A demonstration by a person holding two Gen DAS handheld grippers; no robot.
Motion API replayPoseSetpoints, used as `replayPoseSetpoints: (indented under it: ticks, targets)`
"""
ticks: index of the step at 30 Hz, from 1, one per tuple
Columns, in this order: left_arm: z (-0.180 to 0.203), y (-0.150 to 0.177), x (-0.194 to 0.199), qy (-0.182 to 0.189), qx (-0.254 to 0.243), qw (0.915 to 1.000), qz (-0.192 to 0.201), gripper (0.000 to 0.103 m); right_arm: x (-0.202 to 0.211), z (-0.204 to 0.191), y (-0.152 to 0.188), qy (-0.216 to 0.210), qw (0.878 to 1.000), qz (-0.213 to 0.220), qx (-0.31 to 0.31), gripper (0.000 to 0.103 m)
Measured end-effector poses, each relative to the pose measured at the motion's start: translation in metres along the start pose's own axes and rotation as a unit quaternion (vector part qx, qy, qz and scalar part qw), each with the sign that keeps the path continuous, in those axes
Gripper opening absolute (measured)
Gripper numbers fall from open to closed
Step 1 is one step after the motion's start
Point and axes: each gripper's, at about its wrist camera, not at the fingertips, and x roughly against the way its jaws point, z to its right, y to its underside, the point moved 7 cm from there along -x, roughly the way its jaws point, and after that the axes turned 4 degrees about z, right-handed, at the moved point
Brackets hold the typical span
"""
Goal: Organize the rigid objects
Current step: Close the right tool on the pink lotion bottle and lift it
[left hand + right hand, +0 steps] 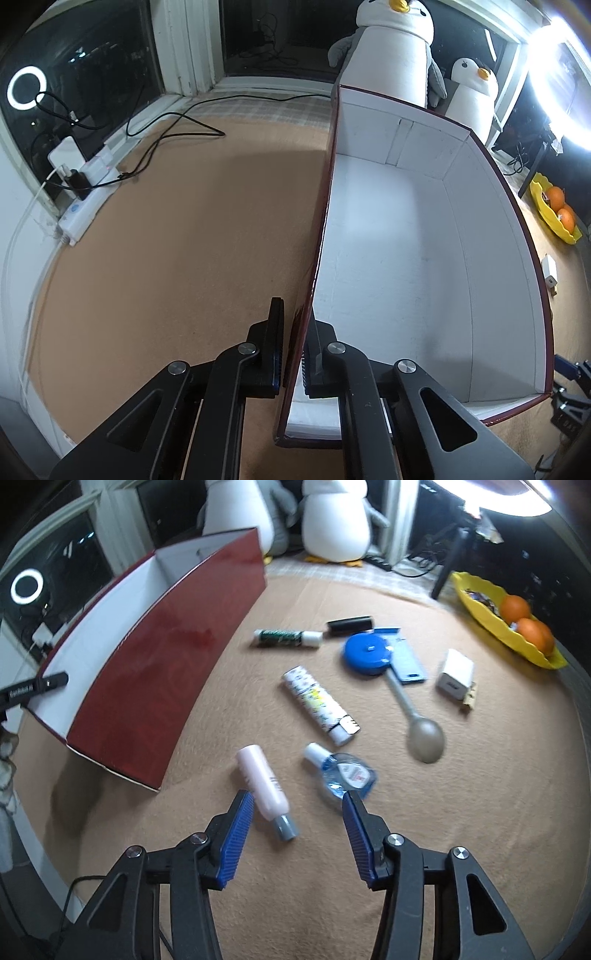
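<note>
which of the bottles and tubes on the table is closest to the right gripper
The pale pink plastic bottle with the grey cap, lying between the right gripper's open jaws.

A dark red box [147, 657] with a white interior is seen open-topped on the tan cloth, empty inside, one side wall clamped between closed pads. Beside it, the loose items are scattered apart. A pink bottle [263, 781] with a grey cap is laid on its side nearest the box corner, and a clear blue sanitizer bottle [343, 775] lies flat just beside it. A patterned white tube [317, 705] is laid diagonally further back. A grey spoon [421, 734] is rested with its handle under a round blue tape measure [367, 653]. A green-and-white marker [288, 638], a black cylinder [349, 624] and a white charger [455, 679] lie beyond.
</note>
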Motion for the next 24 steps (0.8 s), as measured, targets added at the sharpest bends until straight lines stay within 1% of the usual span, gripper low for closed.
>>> replayPoseSetpoints:
  ticks: [6,12,13,15,17,24]
  targets:
    - [0.0,0.001,-0.001,-0.002,0.001,1.0,0.0,0.007,-0.018,-0.01,0.002,-0.007,0.999,-0.022,0.028,0.039]
    - [0.001,0.002,-0.001,-0.007,-0.002,1.0,0.0,0.007,-0.032,-0.016,0.004,-0.021,0.998,-0.037,0.036,0.028]
    - [0.001,0.002,-0.001,-0.007,-0.001,1.0,0.0,0.007,-0.034,-0.017,0.005,-0.023,0.998,-0.04,0.038,0.025]
    - [0.0,0.002,-0.001,-0.007,0.001,1.0,0.0,0.007,-0.036,-0.02,0.004,-0.021,0.998,-0.037,0.047,0.024]
    - [0.0,0.002,-0.001,-0.007,0.002,1.0,0.0,0.007,-0.037,-0.022,0.003,-0.023,0.998,-0.037,0.055,0.018]
    - [0.0,0.002,-0.001,-0.01,0.007,0.9999,0.002,0.007,-0.037,-0.022,0.004,-0.033,0.998,-0.034,0.043,0.018]
